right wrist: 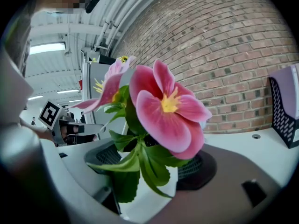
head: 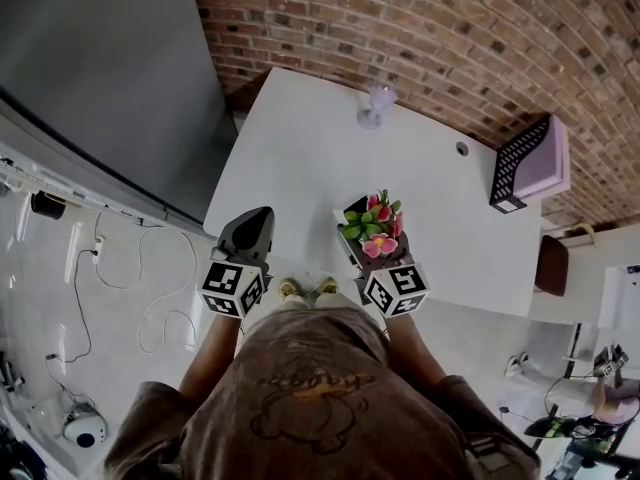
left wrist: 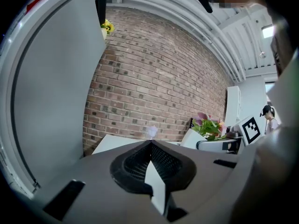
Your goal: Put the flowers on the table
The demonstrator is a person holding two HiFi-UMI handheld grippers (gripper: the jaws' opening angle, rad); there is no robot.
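1. The table (head: 300, 158) is standing against a brick wall (head: 450, 28), white and mostly bare.
2. The person (head: 330, 398) is standing at its near edge, holding a gripper in each hand.
3. A black rack (head: 520, 163) is sitting at the table's right edge, well apart from both grippers.
4. The right gripper (head: 368, 246) is clamping a white pot (right wrist: 149, 197) between wide-set jaws. The pot is hanging over the table's near edge and does not look set down yet.
5. The left gripper (left wrist: 150, 143) is hovering just beside it, its jaws pressed together on nothing.
6. The flowers (right wrist: 163, 106) — pink, with green leaves — are standing upright in the pot.
7. A small glass (head: 377, 103) is standing at the far edge, by the wall.
8. Judging by this, the carrying step is in hand and the placing is not yet done. The next move is calling for a bare patch further in, a level descent until the base is resting flat, and only then opening the jaws.
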